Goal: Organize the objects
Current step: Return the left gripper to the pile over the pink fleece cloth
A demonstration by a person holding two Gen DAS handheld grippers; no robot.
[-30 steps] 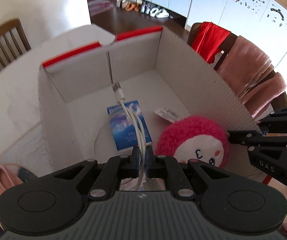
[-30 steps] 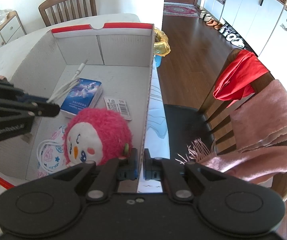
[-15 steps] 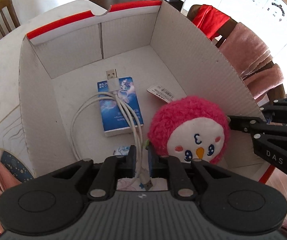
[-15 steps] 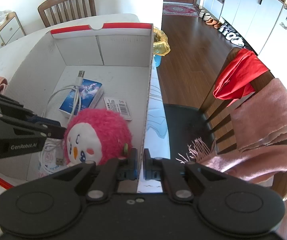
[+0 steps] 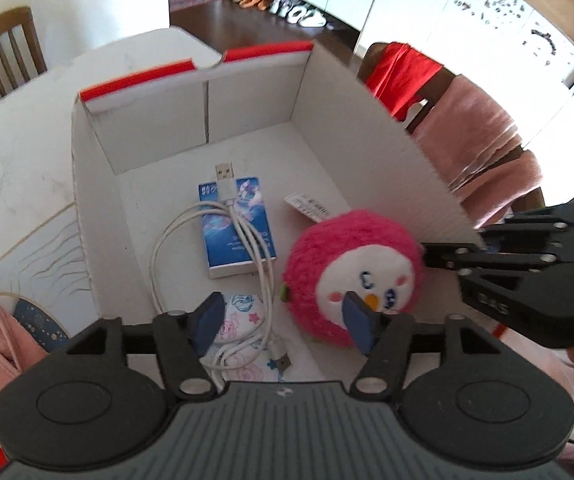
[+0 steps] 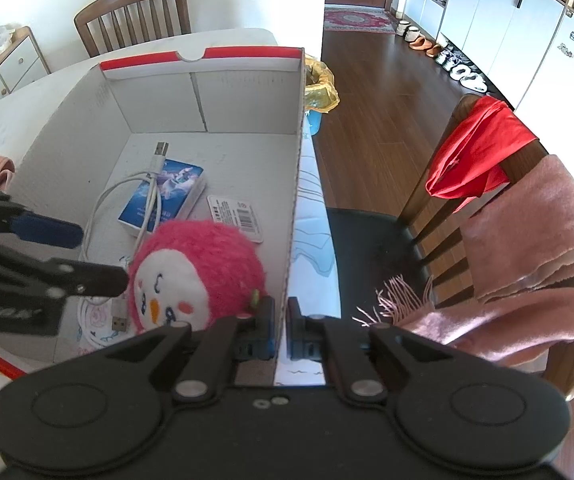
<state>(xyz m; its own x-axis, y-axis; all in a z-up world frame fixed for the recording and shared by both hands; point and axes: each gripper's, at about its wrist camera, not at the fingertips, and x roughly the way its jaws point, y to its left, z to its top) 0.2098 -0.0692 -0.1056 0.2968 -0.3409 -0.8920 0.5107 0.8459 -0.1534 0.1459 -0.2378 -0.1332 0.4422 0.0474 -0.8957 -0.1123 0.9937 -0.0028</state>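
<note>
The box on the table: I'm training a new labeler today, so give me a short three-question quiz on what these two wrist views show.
1. True or false: the white USB cable lies partly across the blue packet.
2. What is the right gripper clamped on?
A. the pink plush toy
B. the side wall of the cardboard box
C. the barcode tag
3. Fill in: the left gripper is ____ and holds nothing.

Key: 1 true; 2 B; 3 open.
</note>
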